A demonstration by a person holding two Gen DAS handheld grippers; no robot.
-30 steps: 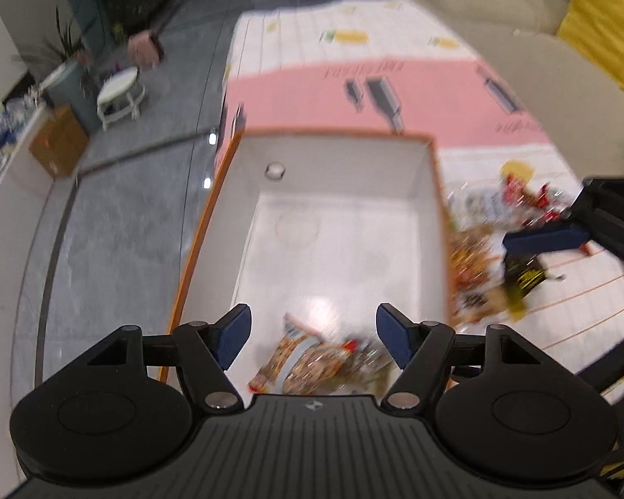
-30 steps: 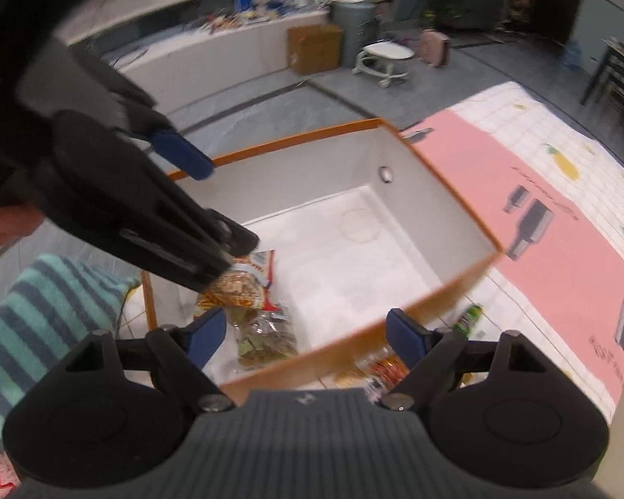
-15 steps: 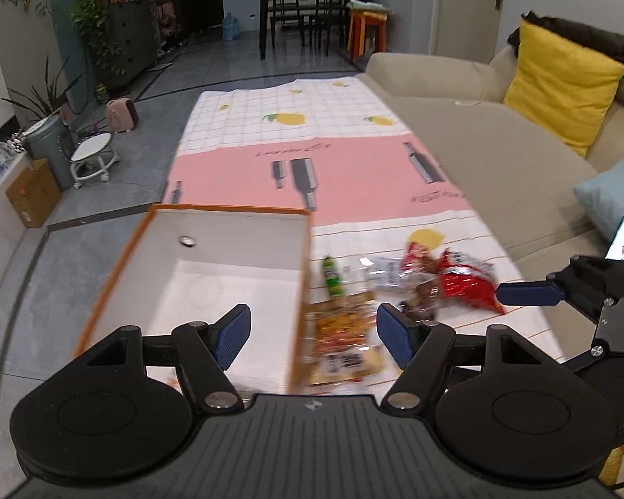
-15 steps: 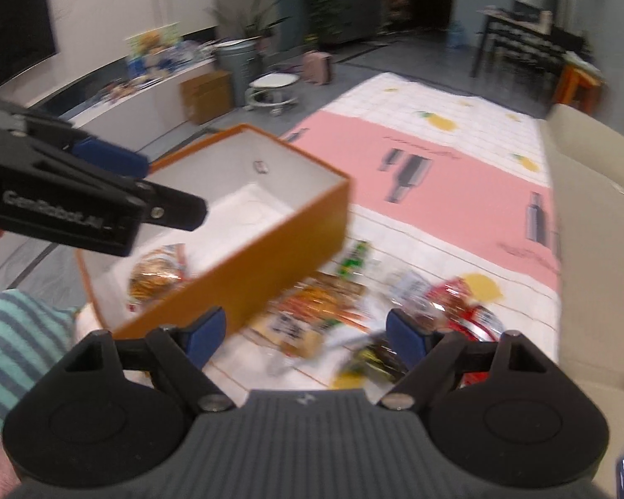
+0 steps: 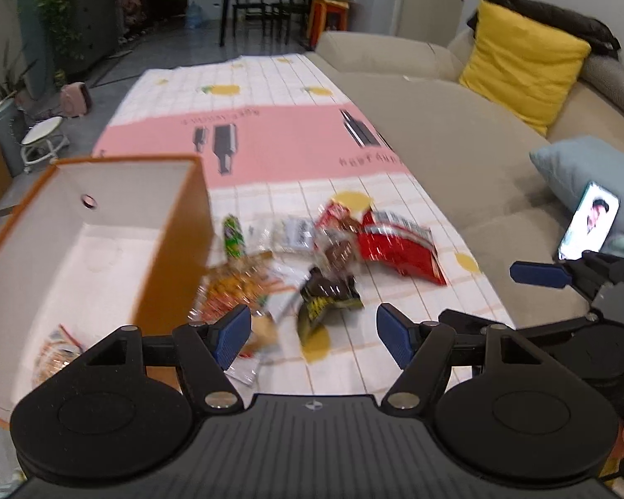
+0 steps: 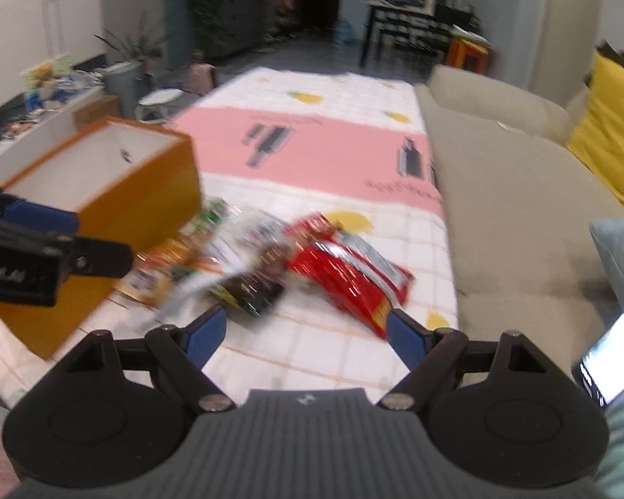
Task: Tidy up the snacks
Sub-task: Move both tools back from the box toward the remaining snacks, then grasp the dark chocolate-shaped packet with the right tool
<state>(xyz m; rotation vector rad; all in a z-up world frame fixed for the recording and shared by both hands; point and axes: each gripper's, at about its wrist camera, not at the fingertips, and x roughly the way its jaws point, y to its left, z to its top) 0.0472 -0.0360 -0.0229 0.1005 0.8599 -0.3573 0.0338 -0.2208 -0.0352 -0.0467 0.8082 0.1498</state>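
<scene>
Both grippers' fingers open, empty. Red packet (image 6: 349, 278) lies centre-frame, just ahead of right gripper (image 6: 305, 339), long axis diagonal; left gripper (image 5: 314, 334) farther.

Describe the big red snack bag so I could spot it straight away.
Find the orange box on the checked cloth beside the sofa. A heap of snack packets lies next to it, and the red bag is at the sofa-side edge. It is the largest packet there, and bright red.
</scene>
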